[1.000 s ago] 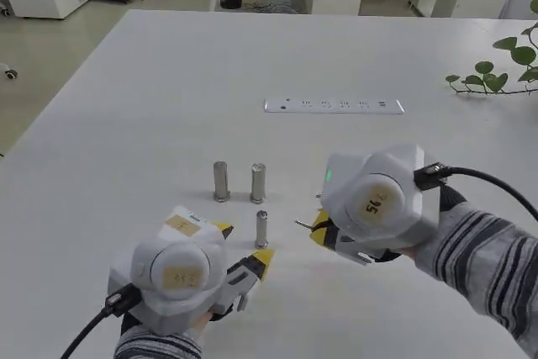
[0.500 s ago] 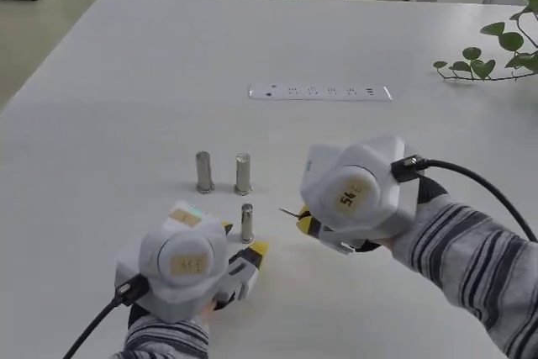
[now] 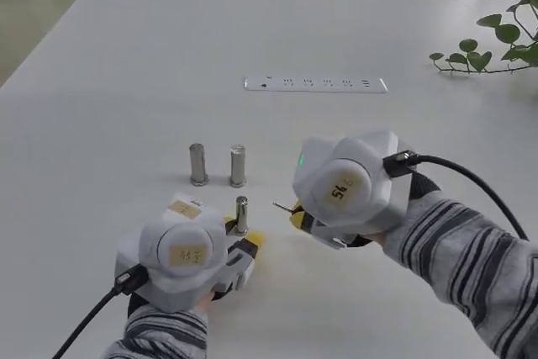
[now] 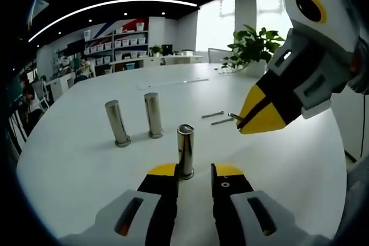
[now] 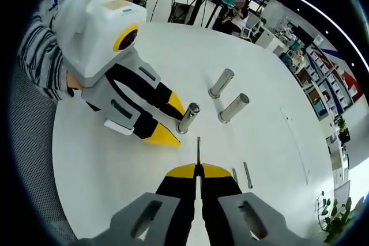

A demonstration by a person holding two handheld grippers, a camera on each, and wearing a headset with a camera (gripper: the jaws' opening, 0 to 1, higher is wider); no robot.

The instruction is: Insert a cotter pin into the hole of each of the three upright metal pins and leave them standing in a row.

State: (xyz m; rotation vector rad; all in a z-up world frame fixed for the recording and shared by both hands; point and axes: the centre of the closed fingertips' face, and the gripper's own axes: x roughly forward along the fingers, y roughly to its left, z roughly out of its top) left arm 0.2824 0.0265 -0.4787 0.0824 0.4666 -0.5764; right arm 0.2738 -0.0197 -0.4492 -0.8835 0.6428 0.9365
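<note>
Head view: left tool, jaws slightly apart, flanks the front metal pin on the counter. Right tool, clamped on a cotter pin, hovers just beside. Seemingly the first insertion; next comes aligning tip with hole. Two other pins stand beyond.

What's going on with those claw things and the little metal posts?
A person is working at a white table with a claw in each hand. The left claw is open, with its jaws on either side of the foot of the nearest metal pin. The right claw pinches a thin cotter pin and aims it at that pin. The two other metal pins stand upright behind it, and two spare cotter pins lie on the table.
</note>
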